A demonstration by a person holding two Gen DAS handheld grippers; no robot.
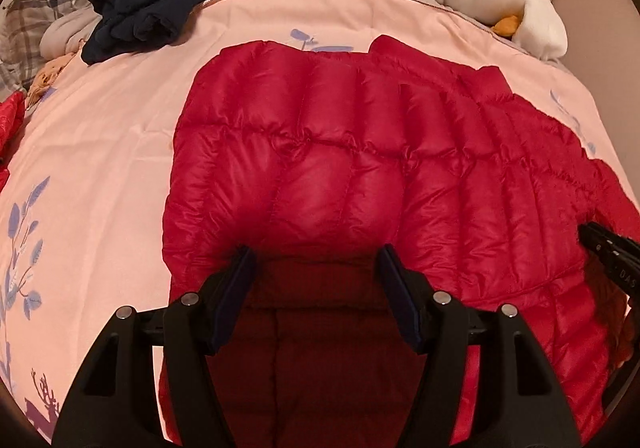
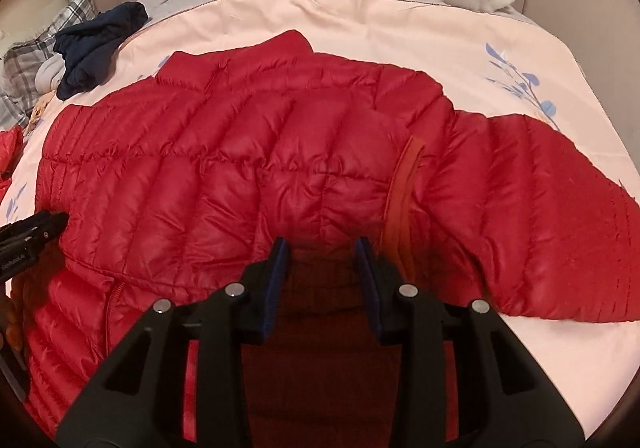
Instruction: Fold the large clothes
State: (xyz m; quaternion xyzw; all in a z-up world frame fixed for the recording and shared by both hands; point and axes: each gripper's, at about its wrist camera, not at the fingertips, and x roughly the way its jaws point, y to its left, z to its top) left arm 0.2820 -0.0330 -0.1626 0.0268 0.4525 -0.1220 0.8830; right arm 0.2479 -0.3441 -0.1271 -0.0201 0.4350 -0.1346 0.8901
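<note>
Jacket [image 2: 224, 152] lies flat on bed [image 2: 400, 32] (ready for folding), left gripper [image 1: 316, 268] and right gripper [image 2: 322, 256] both unclenched above it.

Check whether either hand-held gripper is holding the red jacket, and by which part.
Nothing is held: the left hand-held gripper and right hand-held gripper both stand open above the red puffer jacket.

Red puffer jacket [image 1: 360, 152] hem hidden behind left gripper [image 1: 316, 268] at 6 o'clock — second red garment [image 1: 8, 120] cropped at 9.
</note>
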